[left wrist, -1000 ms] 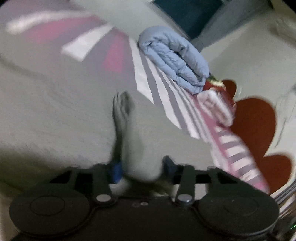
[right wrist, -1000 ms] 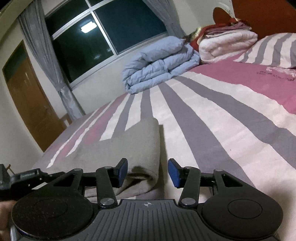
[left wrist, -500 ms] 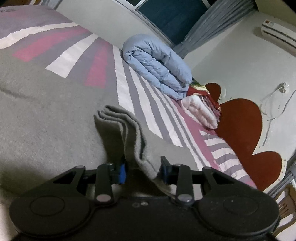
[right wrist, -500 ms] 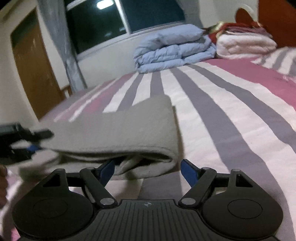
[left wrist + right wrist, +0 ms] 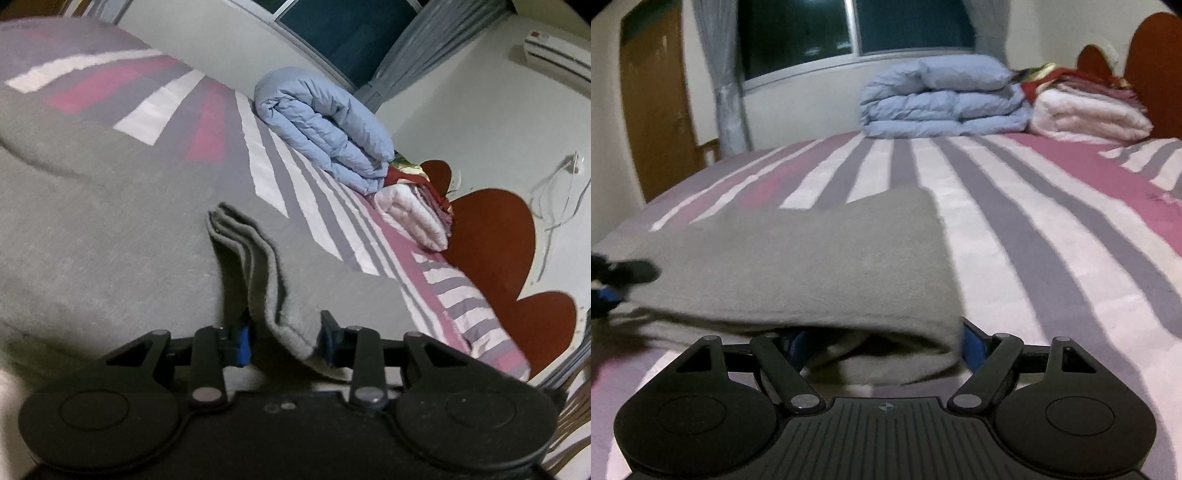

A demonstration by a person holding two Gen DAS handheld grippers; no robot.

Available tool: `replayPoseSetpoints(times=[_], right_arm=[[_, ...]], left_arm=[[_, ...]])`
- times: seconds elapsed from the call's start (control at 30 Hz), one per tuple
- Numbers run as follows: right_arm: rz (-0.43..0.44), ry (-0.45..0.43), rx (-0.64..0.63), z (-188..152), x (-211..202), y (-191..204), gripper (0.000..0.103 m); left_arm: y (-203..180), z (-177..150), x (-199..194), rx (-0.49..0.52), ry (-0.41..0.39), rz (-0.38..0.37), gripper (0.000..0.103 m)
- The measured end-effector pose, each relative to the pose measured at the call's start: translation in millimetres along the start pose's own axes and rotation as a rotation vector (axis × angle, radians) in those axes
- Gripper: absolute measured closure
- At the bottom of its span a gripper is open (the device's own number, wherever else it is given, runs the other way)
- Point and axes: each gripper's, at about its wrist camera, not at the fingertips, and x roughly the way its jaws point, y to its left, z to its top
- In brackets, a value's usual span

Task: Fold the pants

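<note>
Right gripper [image 5: 882,341] now spread wider around folded pants [image 5: 798,266], left gripper [image 5: 284,338] fingers pinching their layered edge

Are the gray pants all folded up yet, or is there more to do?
Partly. The gray pants already lie doubled over on the striped bed, with stacked layers showing at one end. The left gripper has those layered edges between its fingers, and the right gripper straddles the rounded fold, jaws wide. Probably left: one more fold, then letting go.
</note>
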Motion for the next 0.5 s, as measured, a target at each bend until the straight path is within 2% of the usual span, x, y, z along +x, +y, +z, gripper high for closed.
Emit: replayPoseSetpoints(times=[0.03, 0.07, 0.1, 0.2, 0.27, 0.33, 0.37, 0.43, 0.5], right_arm=[[-0.101, 0.0, 0.026, 0, 0, -9, 0.023], [-0.111, 0.015, 0.099, -1, 0, -25, 0.012], [-0.091, 0.027, 0.156, -4, 1, -36, 0.012], [-0.108, 0.004, 0.08, -2, -5, -21, 0.012], [-0.06, -0.013, 0.079, 0, -8, -18, 0.012], [-0.084, -0.005, 0.059, -1, -5, -20, 0.012], [-0.122, 0.014, 0.073, -2, -4, -27, 0.012], [-0.066, 0.033, 0.173, -8, -6, -47, 0.012], [-0.081, 0.016, 0.114, -8, -11, -43, 0.012]], left_arm=[[1, -1, -1, -0.004, -0.003, 0.004, 0.077], [1, -1, 0, -0.008, 0.001, 0.0, 0.077], [1, -1, 1, -0.001, 0.006, 0.001, 0.077], [1, -1, 1, 0.017, 0.003, 0.018, 0.077], [2, -1, 0, 0.021, 0.0, 0.025, 0.077], [2, 0, -1, 0.022, -0.01, 0.036, 0.077], [3, 0, -1, 0.019, -0.012, 0.029, 0.077], [2, 1, -1, 0.028, -0.006, 0.021, 0.077], [2, 0, -2, 0.044, -0.001, 0.028, 0.077]])
